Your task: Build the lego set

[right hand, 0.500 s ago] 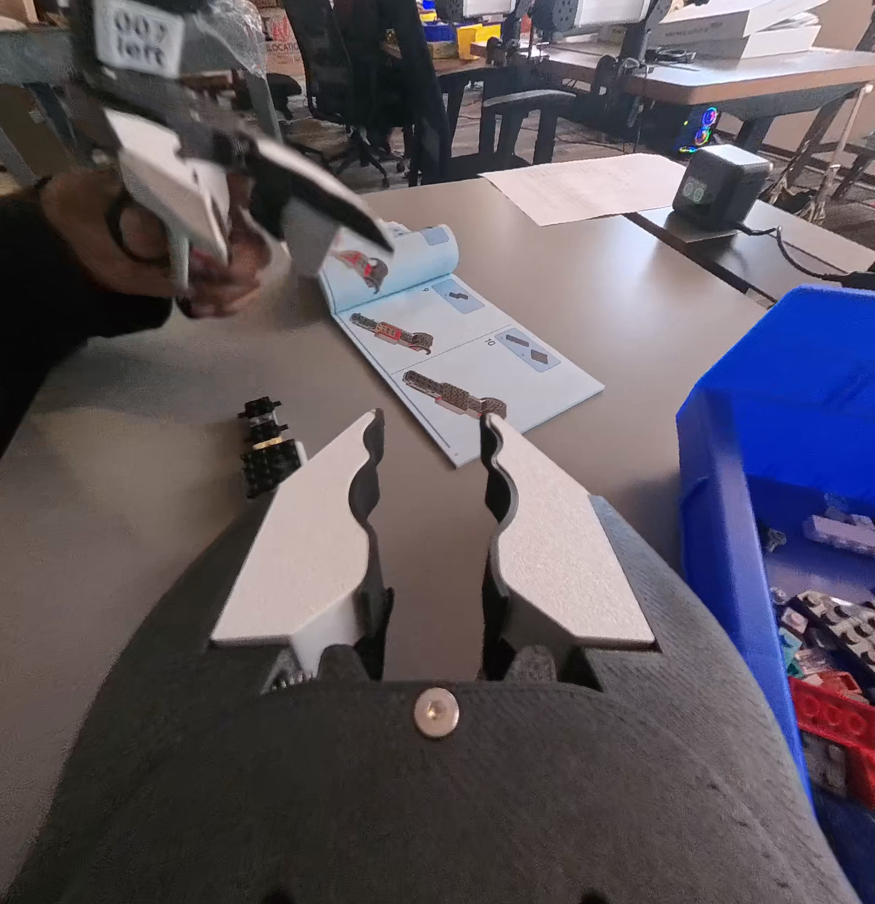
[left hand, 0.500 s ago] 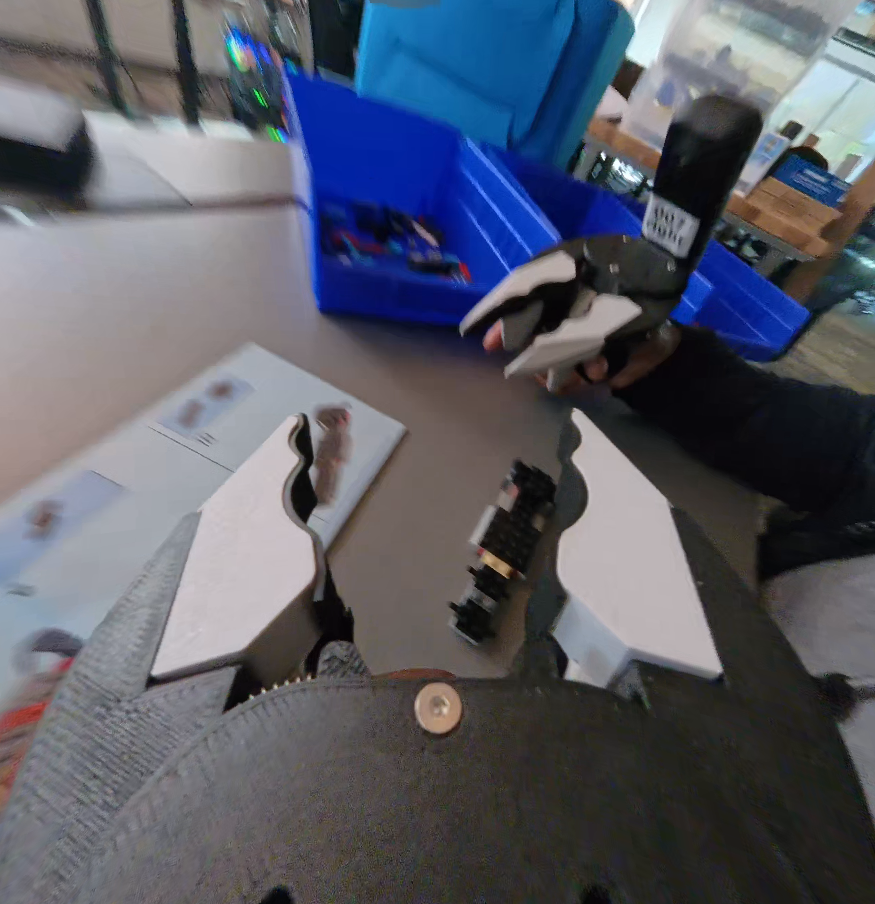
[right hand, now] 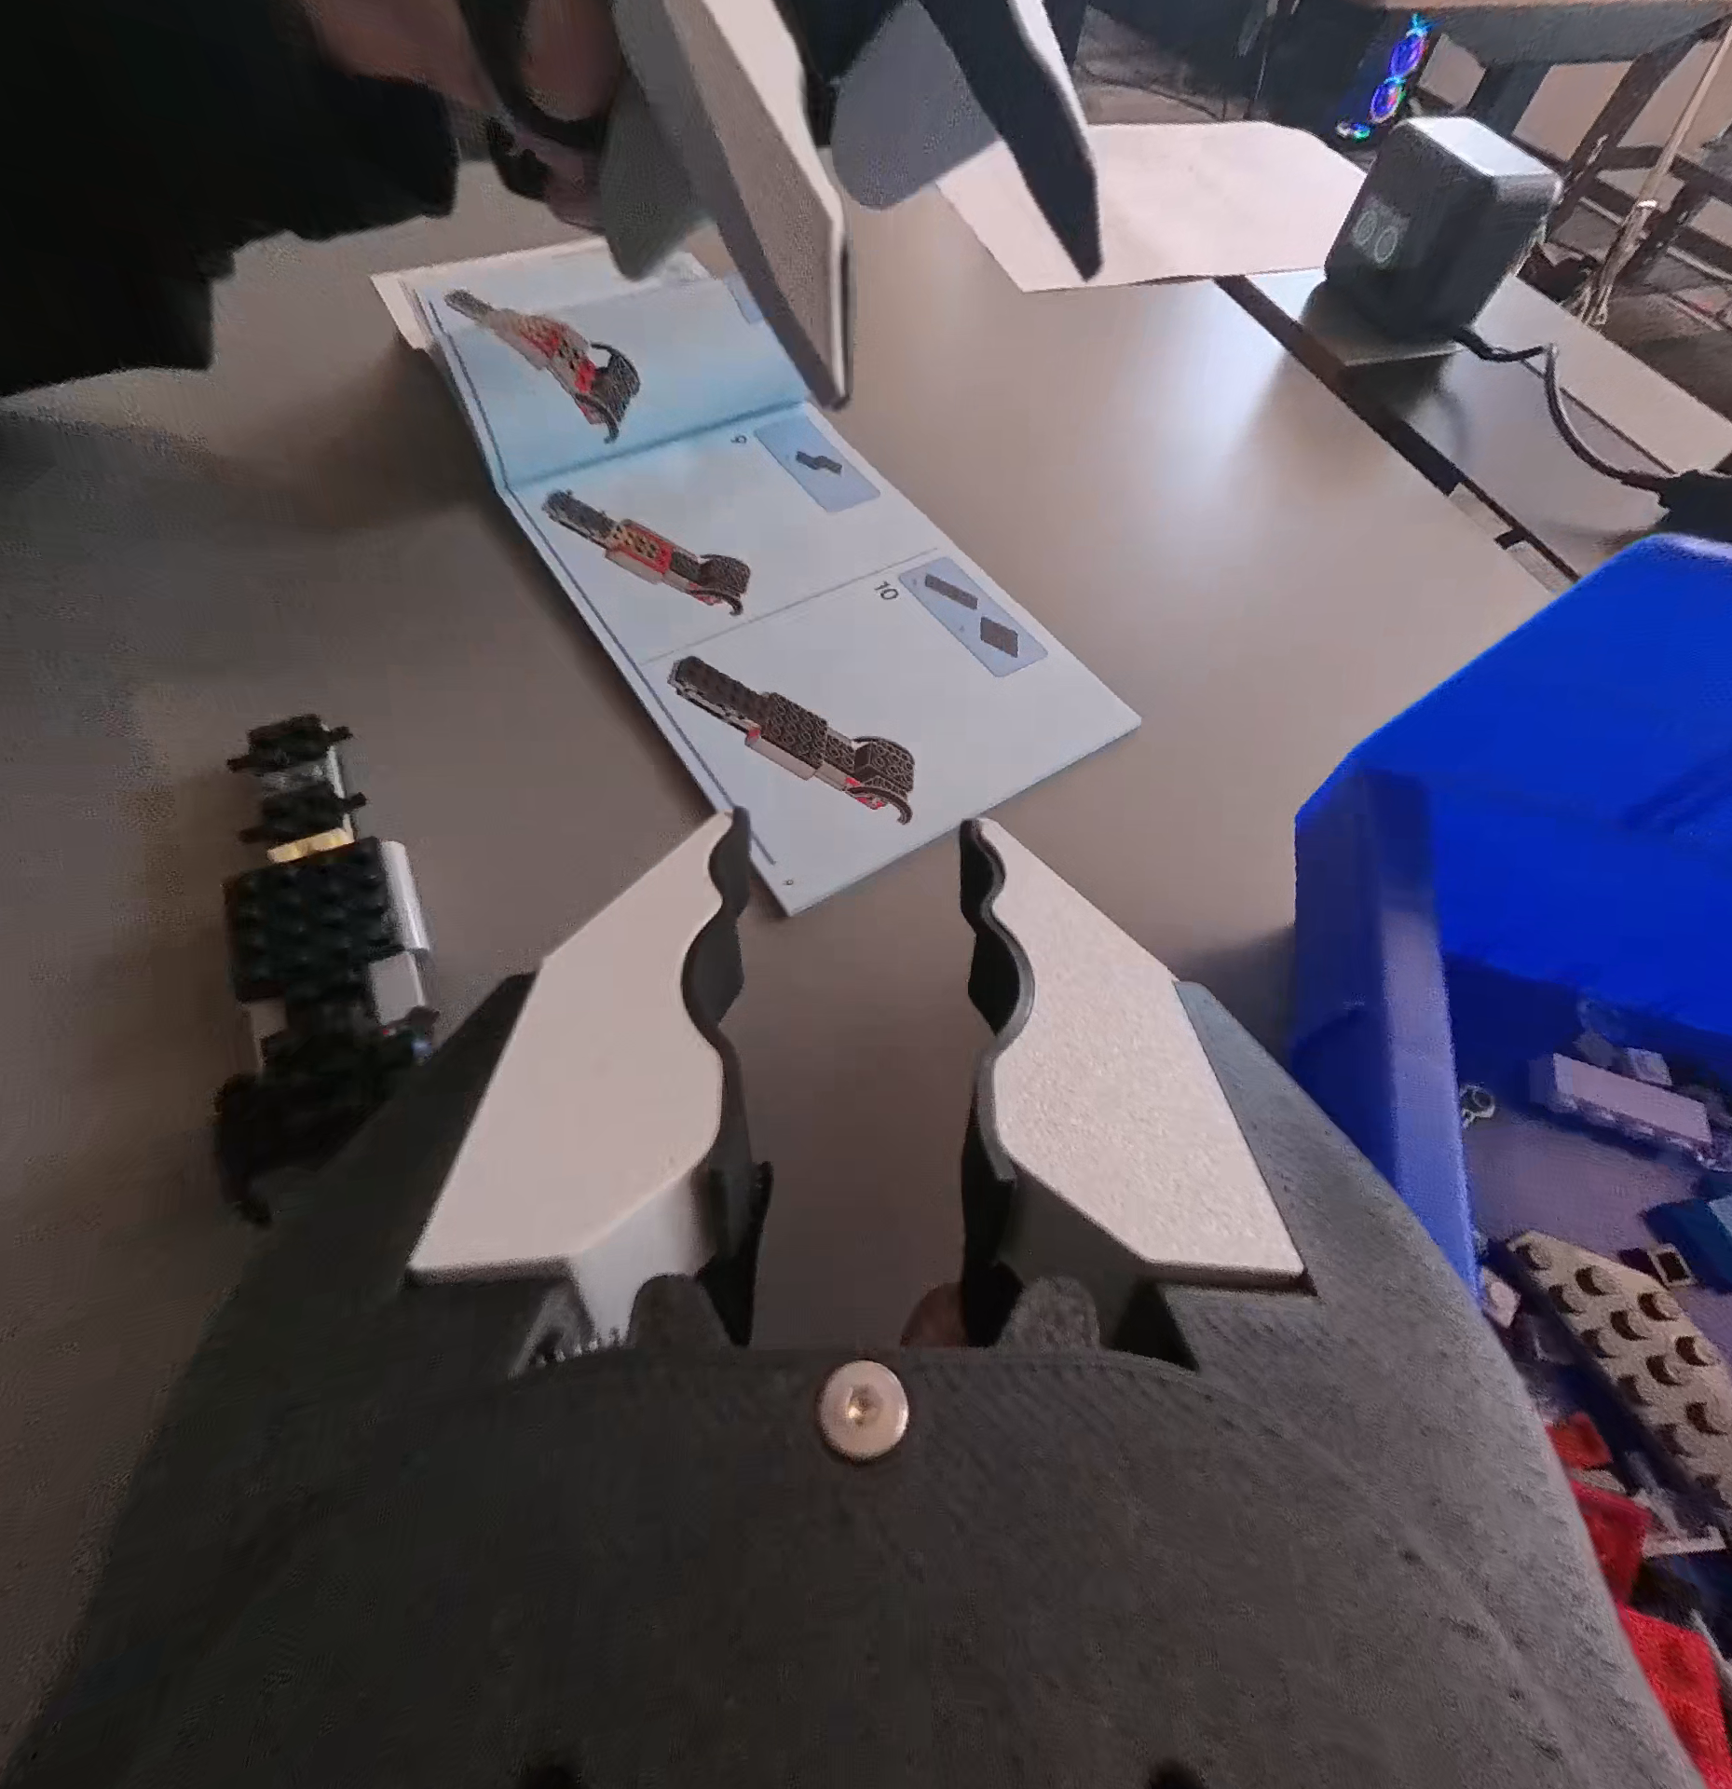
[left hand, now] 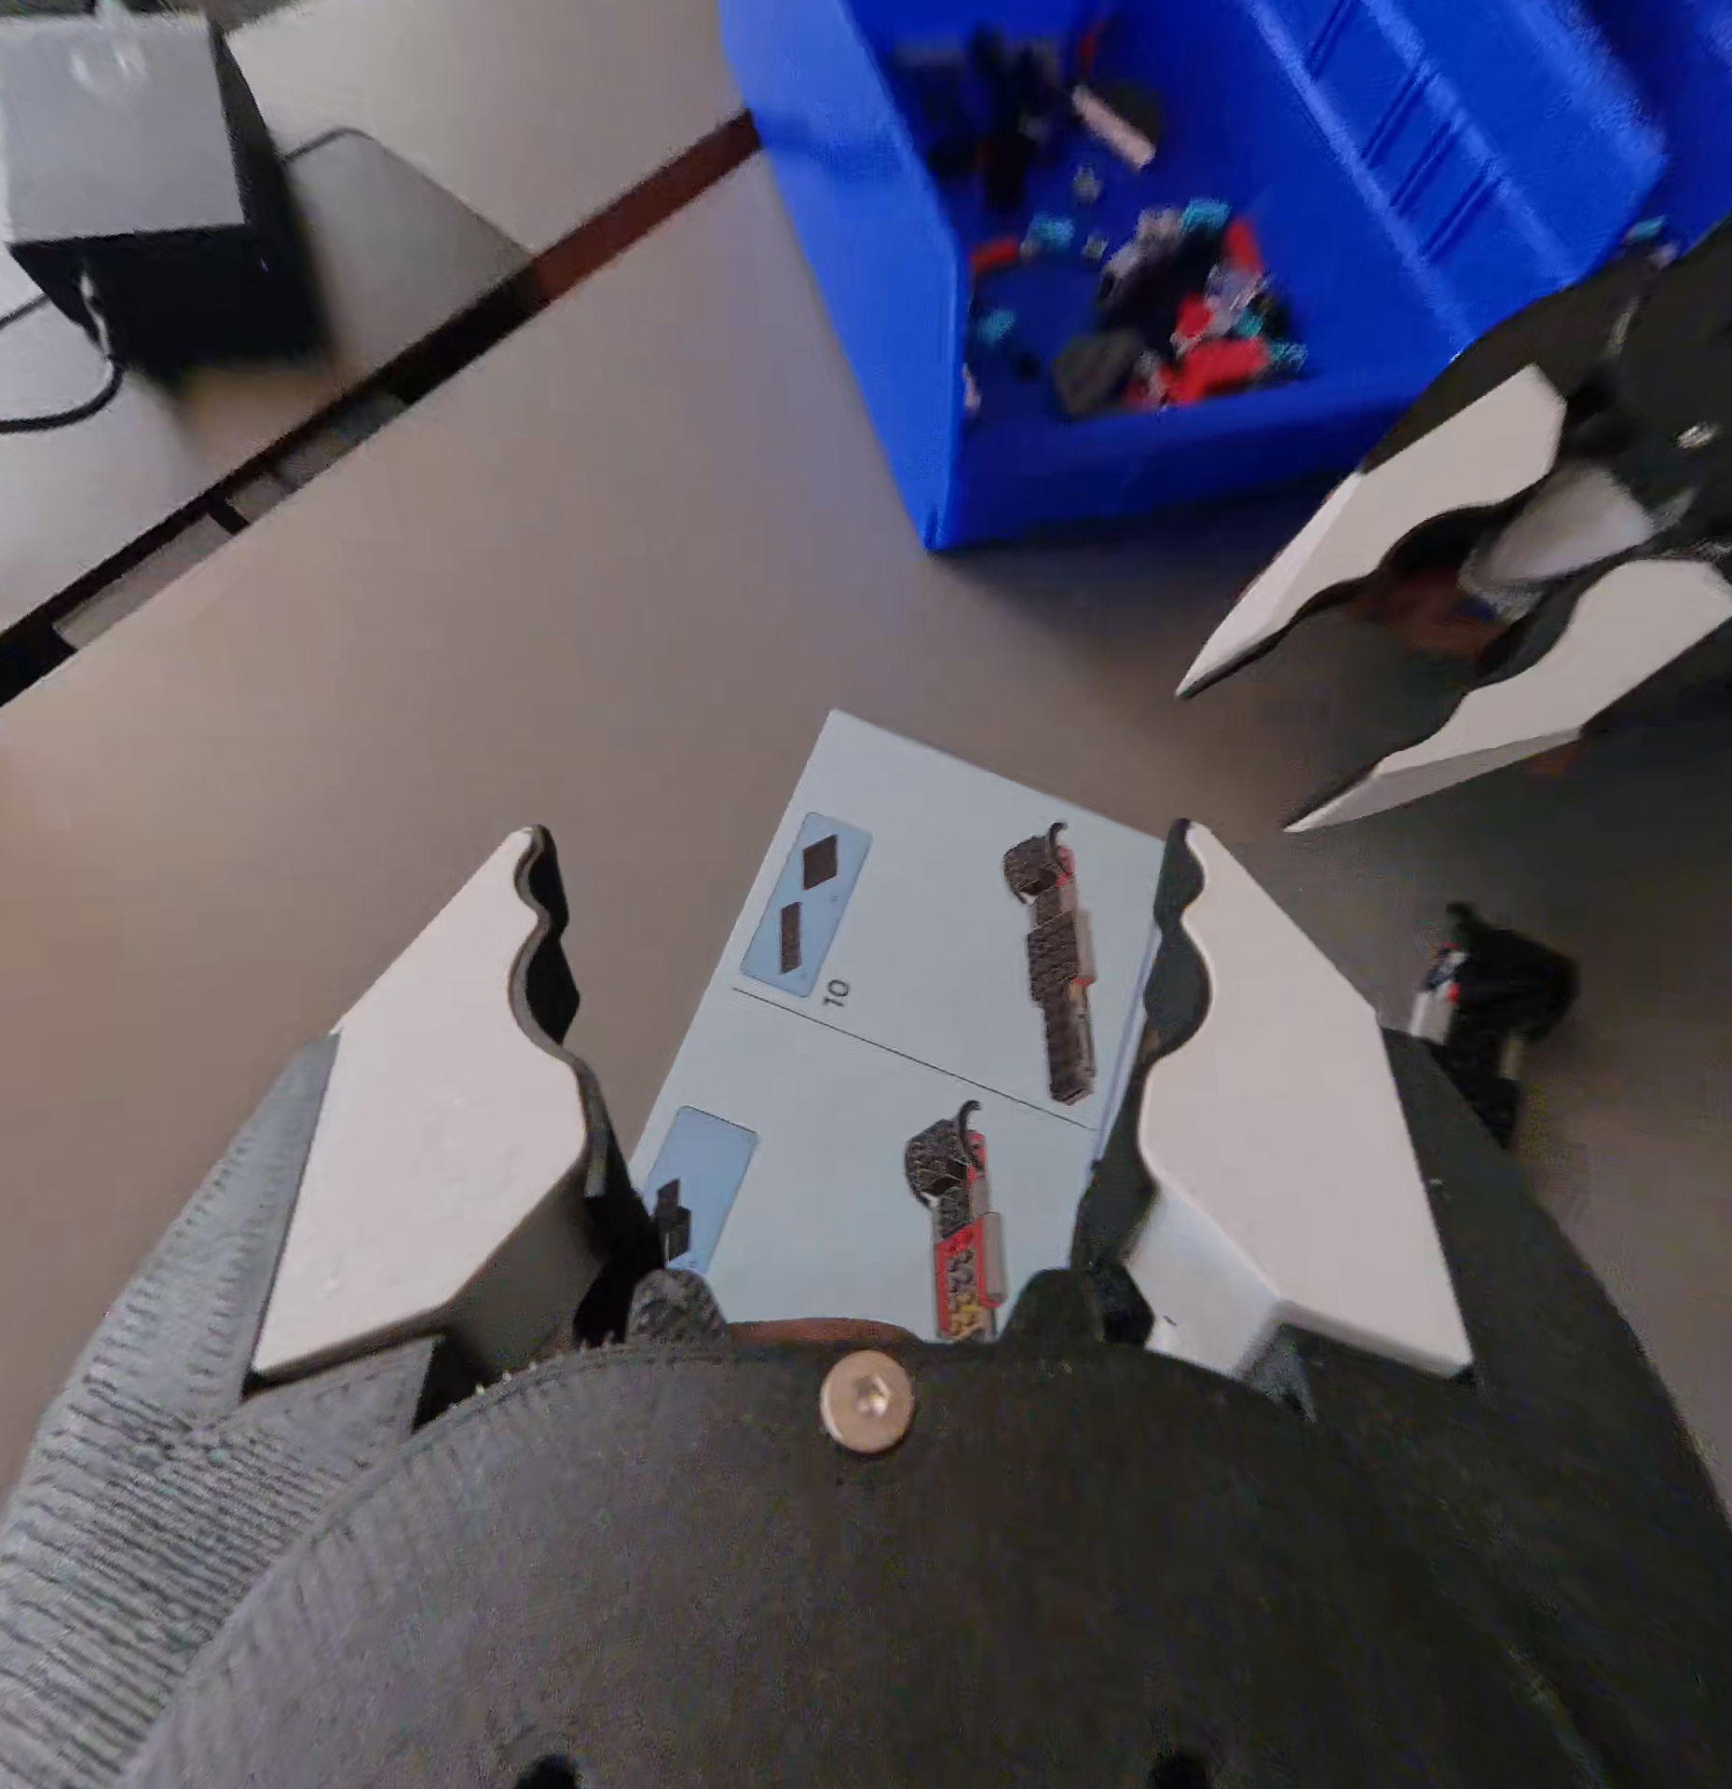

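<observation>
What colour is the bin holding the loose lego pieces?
Bright blue bin, clearest in the left wrist view.

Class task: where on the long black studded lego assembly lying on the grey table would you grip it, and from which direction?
Grip the long black studded lego assembly across its wide studded middle block, coming down from above with fingers on its two long sides. It lies flat on the grey table, and the ends look narrow and spiky, probably poorer holds.

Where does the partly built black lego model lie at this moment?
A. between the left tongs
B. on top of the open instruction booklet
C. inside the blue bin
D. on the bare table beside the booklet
D: the lego model rests on the grey table, apart from the booklet, and neither tongs hold it.
</observation>
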